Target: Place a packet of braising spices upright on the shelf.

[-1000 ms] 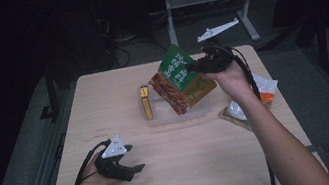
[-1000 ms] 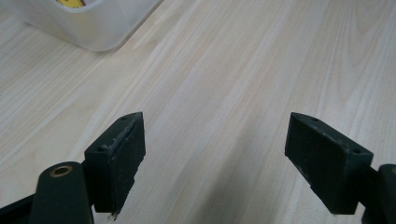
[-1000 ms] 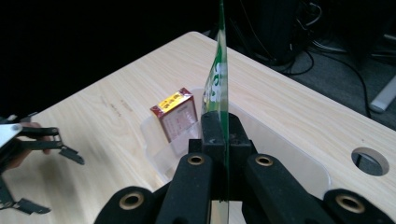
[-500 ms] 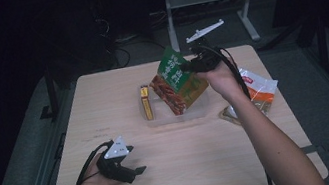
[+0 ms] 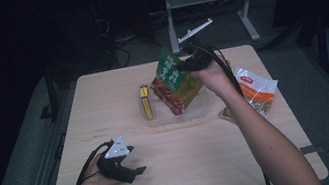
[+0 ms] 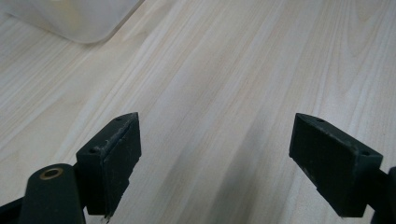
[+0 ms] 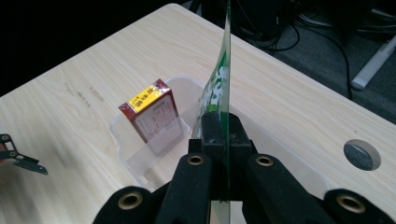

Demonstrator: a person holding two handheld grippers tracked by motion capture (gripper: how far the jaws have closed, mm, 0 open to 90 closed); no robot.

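1. Pale wood table [image 5: 190, 169] fills my near view; my left gripper [image 5: 137, 170] rests on it, jaws spread wide and empty.
2. Farther on, my right gripper [image 5: 183, 67] clamps the green snack packet [image 5: 175, 78] upright over the clear tray [image 7: 126, 135], beside the red box [image 7: 154, 116].
3. Beyond is dark floor with cables.

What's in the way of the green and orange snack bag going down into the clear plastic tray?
Nothing visible blocks it. The right gripper holds the green and orange snack bag over the clear plastic tray. The red and yellow box stands at the tray's one end, leaving the rest open.
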